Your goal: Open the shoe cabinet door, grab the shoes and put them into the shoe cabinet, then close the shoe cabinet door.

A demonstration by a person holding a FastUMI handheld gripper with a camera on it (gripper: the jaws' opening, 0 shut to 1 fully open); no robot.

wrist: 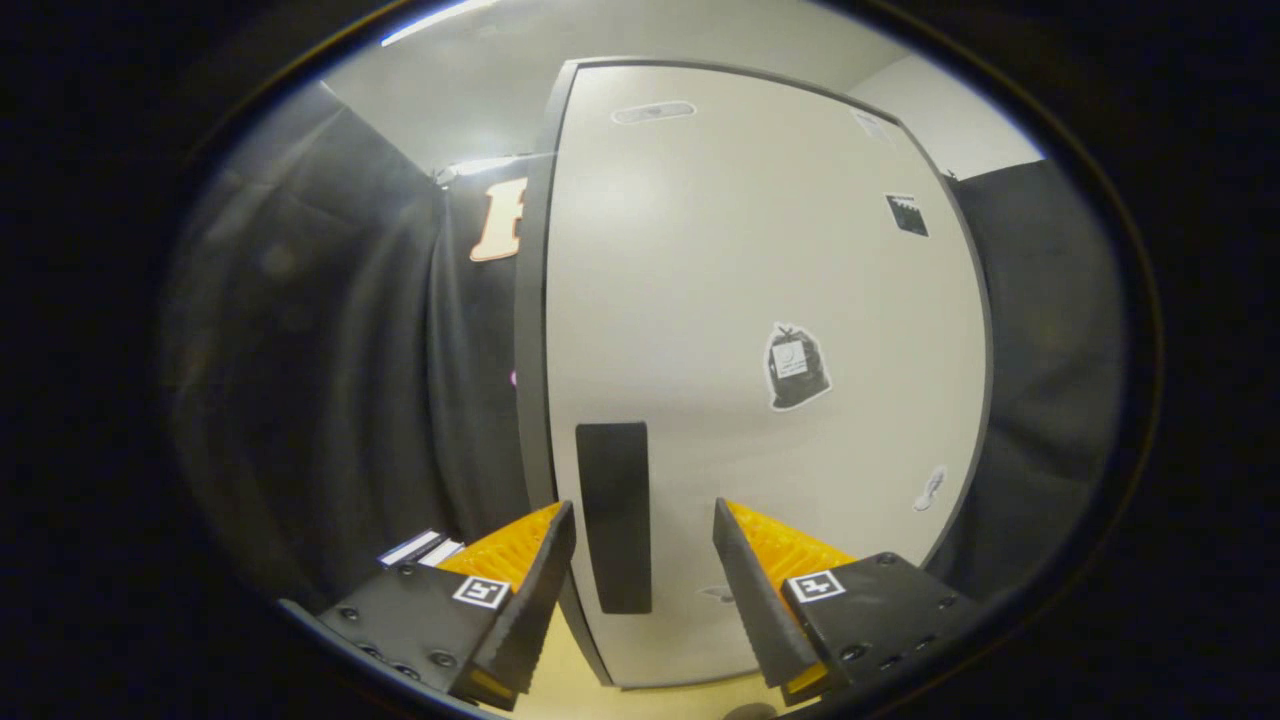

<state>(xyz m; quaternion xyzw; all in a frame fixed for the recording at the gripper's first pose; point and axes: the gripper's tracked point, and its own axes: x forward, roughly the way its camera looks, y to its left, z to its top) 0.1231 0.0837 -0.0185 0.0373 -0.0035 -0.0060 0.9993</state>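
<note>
Gripper view: the claw faces the shoe cabinet door head-on, its 2 fingers spread apart with nothing held between them. The door is pale, flat and shut; its edge sits flush against the dark cabinet frame that runs up just past the left finger. A dark vertical handle lies on the door near that edge, sitting in the gap between the 2 fingers and just ahead of them; contact cannot be confirmed, and neither finger appears to press on it. Beyond the right finger, higher on the door, there are a bag-shaped sticker and a small dark sticker further up. A pale floor strip shows below the fingers at the door's foot. No shoes can be located from this angle, so their position is unknown. Judgement on progress: 0 of the 3 stages look complete. The door is not yet opened, so shoe pickup, placement inside and closing all remain. The fingers straddling the handle suggest the current step is the approach for the opening pull; closing on the handle would be needed first.
</note>
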